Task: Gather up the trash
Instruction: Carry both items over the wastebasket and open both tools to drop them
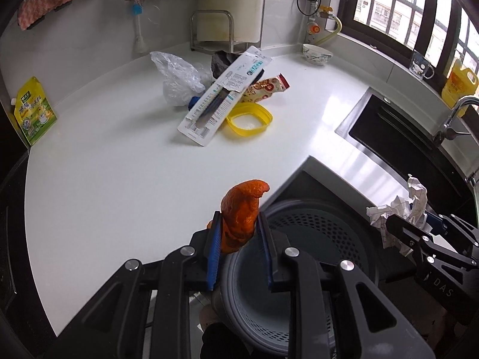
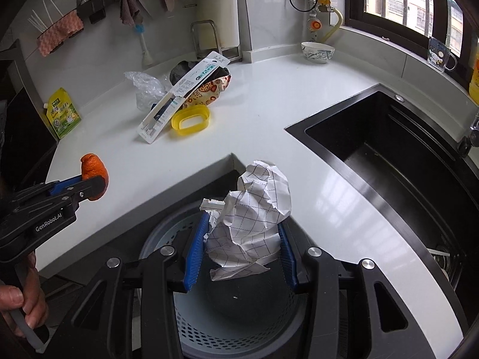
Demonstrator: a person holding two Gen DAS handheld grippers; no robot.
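My left gripper [image 1: 239,239] is shut on an orange peel [image 1: 242,209], held over the rim of the grey perforated bin [image 1: 323,233]; it also shows in the right wrist view [image 2: 94,176]. My right gripper [image 2: 242,245] is shut on a crumpled checked paper ball [image 2: 254,209], directly above the bin [image 2: 239,323]. On the white counter [image 1: 119,164] lie a toothbrush package [image 1: 221,95], a yellow plastic ring [image 1: 250,119], a patterned snack wrapper [image 1: 266,88] and a clear plastic bag [image 1: 179,77].
A black sink [image 2: 404,164] with a tap [image 1: 452,119] is at the right. A bowl [image 1: 316,53] and a glass mug [image 1: 420,65] stand by the window. A green pouch [image 1: 34,110] leans at the left wall. A yellow oil bottle [image 1: 459,83] stands far right.
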